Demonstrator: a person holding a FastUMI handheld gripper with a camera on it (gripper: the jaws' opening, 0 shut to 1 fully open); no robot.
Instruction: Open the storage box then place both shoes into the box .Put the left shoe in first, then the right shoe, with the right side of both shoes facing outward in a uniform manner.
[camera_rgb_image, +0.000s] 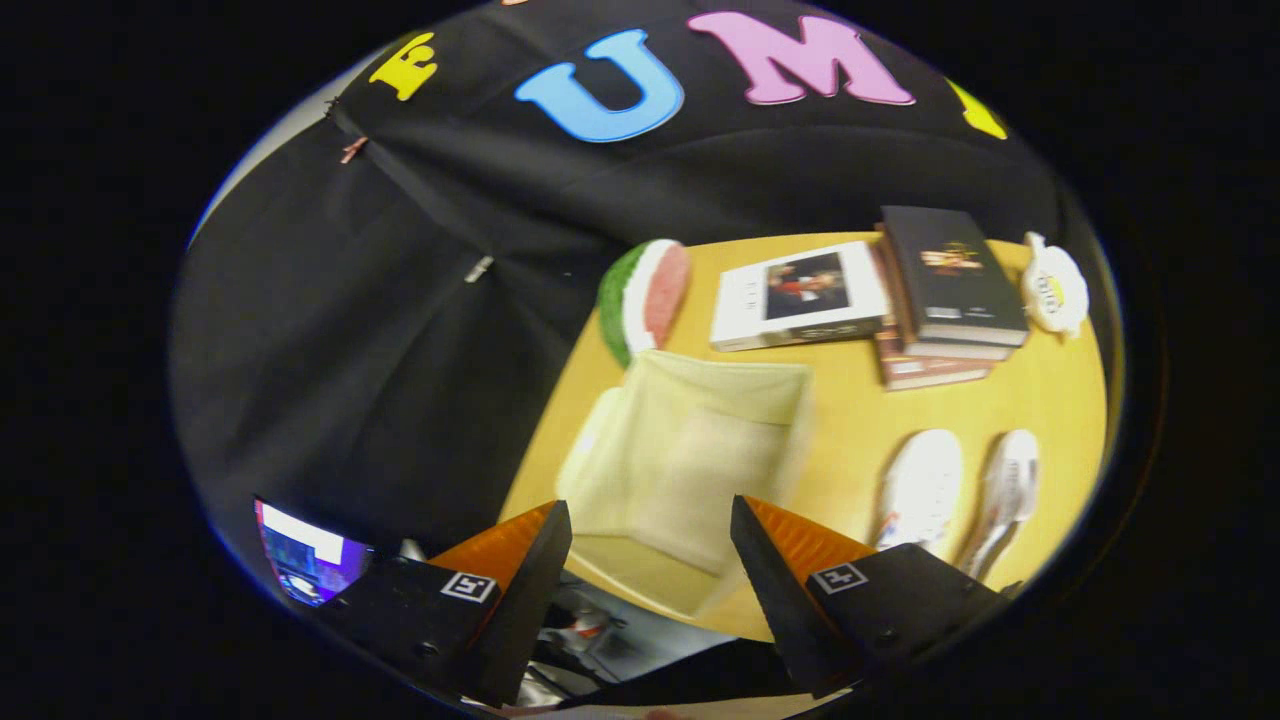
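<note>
A pale cream fabric storage box (690, 455) stands on the yellow table (860, 410), just ahead of my fingers, seen from above and blurred. I cannot tell whether its lid is up. Two white shoes (920, 490) (1005, 495) lie side by side to the right of the box, beyond my right finger (780, 565). My gripper (650, 545) hovers above the table's near edge, open, with nothing between its fingers.
A watermelon-slice toy (645, 300) lies behind the box. Further back are a white book (800, 295), a stack of dark books (945, 290) and a small white-and-yellow object (1055, 285). A lit screen (305, 555) shows low, left of my left finger.
</note>
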